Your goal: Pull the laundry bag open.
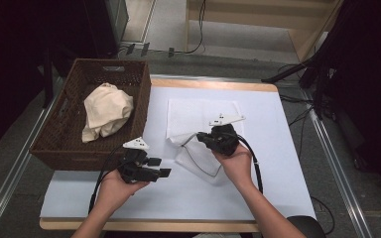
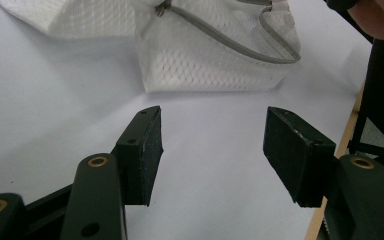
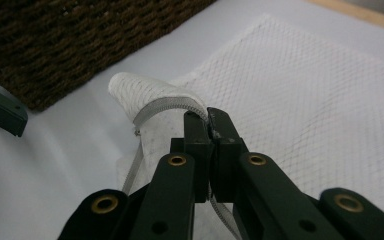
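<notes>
White mesh laundry bag (image 1: 203, 130) lies flat mid-frame on the desk (image 1: 273, 163), right of the wicker basket (image 1: 69, 144) that holds a cream cloth (image 1: 106, 111).

High view: right gripper (image 1: 206, 140) sits on the bag's lower-left corner, at the zipper edge. Left gripper (image 1: 162, 167) hovers lower left of the bag, just beside that corner, not touching.

Left gripper view: fingers (image 2: 147, 150) stand apart, nothing between them. Bag corner (image 2: 215, 55) is straight ahead at top of frame, zipper (image 2: 230, 42) running across it roughly crosswise to the fingers. Near, clear gap of bare desk between.

Right gripper view: fingers (image 3: 200, 145) clamped together on the zipper tape (image 3: 167, 107), mesh edge lifted into a small hump at upper left of them. Zipper trails down under the fingers toward bottom of frame.

Judgement: right holds the opening edge; left is the nearer free hand. Next move likely hinges on left reaching straight ahead to the opposite lip of the zipper, so the mouth can be pulled open.
</notes>
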`<act>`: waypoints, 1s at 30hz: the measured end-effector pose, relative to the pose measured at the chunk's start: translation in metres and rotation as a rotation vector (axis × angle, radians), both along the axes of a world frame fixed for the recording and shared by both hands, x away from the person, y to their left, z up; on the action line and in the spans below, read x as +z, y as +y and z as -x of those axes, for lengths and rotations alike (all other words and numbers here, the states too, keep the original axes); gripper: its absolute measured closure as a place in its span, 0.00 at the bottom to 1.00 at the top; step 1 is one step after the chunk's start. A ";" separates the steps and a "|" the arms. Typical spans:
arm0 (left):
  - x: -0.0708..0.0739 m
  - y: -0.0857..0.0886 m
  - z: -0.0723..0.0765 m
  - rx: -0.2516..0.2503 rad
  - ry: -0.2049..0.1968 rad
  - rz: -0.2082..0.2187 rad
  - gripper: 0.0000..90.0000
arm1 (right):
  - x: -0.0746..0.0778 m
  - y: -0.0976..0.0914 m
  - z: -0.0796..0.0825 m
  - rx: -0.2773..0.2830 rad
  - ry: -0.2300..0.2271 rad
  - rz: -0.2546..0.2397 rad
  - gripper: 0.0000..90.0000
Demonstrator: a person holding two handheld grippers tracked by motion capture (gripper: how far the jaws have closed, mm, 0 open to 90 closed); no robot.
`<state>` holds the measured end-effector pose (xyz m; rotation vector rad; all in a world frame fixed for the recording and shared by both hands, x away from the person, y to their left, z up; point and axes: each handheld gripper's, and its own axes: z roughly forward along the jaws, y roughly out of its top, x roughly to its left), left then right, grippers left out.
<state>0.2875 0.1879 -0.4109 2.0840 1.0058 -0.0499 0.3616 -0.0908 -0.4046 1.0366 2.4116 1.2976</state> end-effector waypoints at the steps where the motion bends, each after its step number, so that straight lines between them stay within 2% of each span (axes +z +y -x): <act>1: 0.001 0.001 0.000 -0.005 -0.003 0.000 0.46 | 0.003 -0.001 0.001 0.006 -0.002 -0.006 0.98; 6: 0.005 0.003 -0.001 -0.016 0.006 0.007 0.46 | 0.004 -0.005 0.001 0.017 0.025 -0.003 0.98; 8: 0.009 0.002 0.000 -0.033 0.007 -0.013 0.46 | 0.003 -0.005 0.000 0.021 0.038 -0.002 0.98; 10: 0.012 0.001 0.001 -0.042 -0.001 -0.014 0.46 | 0.002 -0.004 0.000 0.022 0.043 0.001 0.98; 13: 0.023 0.002 0.001 -0.071 0.014 -0.018 0.46 | 0.002 -0.001 0.000 0.028 0.044 0.009 0.98; 15: 0.028 0.004 0.000 -0.075 0.010 -0.015 0.45 | 0.002 -0.001 0.001 0.028 0.047 0.004 0.98; 19: 0.036 0.008 -0.003 -0.073 0.004 -0.022 0.45 | 0.002 -0.002 0.000 0.031 0.053 -0.003 0.98; 22: 0.048 0.015 -0.007 -0.060 -0.013 -0.014 0.45 | 0.001 -0.001 -0.001 0.032 0.078 -0.010 0.98; 24: 0.050 0.017 -0.007 -0.054 -0.014 -0.008 0.44 | 0.001 -0.001 -0.002 0.031 0.082 -0.011 0.98; 25: 0.053 0.019 -0.009 -0.051 -0.014 -0.010 0.43 | 0.002 0.000 -0.002 0.031 0.082 -0.013 0.98; 27: 0.059 0.022 -0.011 -0.046 -0.022 -0.045 0.42 | 0.003 0.000 -0.002 0.029 0.082 -0.009 0.98; 30: 0.063 0.025 -0.013 -0.043 -0.028 -0.040 0.42 | 0.003 0.000 -0.003 0.031 0.085 -0.015 0.98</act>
